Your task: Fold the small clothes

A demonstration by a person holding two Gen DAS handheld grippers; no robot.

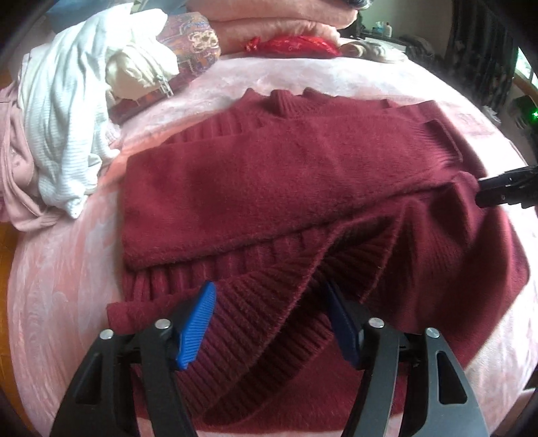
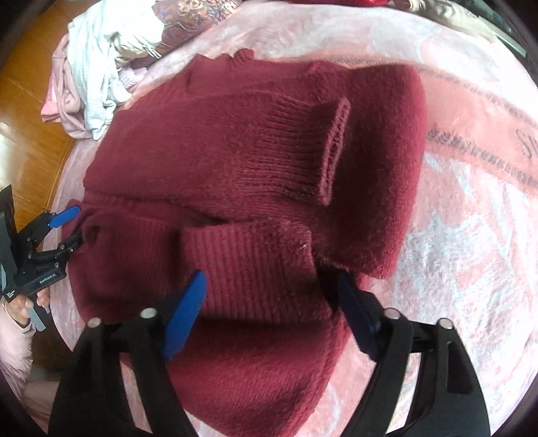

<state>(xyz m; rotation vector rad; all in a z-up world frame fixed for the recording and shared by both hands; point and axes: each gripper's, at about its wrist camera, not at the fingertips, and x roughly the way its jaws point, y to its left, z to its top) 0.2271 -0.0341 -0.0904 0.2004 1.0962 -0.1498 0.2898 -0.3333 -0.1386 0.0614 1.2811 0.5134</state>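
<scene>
A dark red knitted sweater lies on a pink fleece blanket, collar at the far side, with its sleeves folded across the body. My left gripper points down at the near ribbed hem, which is lifted and creased. Its blue pads stand apart with the hem between them, not pinched. From the right wrist it shows at the sweater's left edge. My right gripper is open astride a folded ribbed cuff. A second cuff lies farther off. The right gripper's tips touch the sweater's right fold.
A heap of white and pale pink clothes lies at the blanket's left edge, beside a patterned cloth. Folded pink blankets and a red item sit at the far side. Wooden floor lies to the left. A hand holds the left gripper.
</scene>
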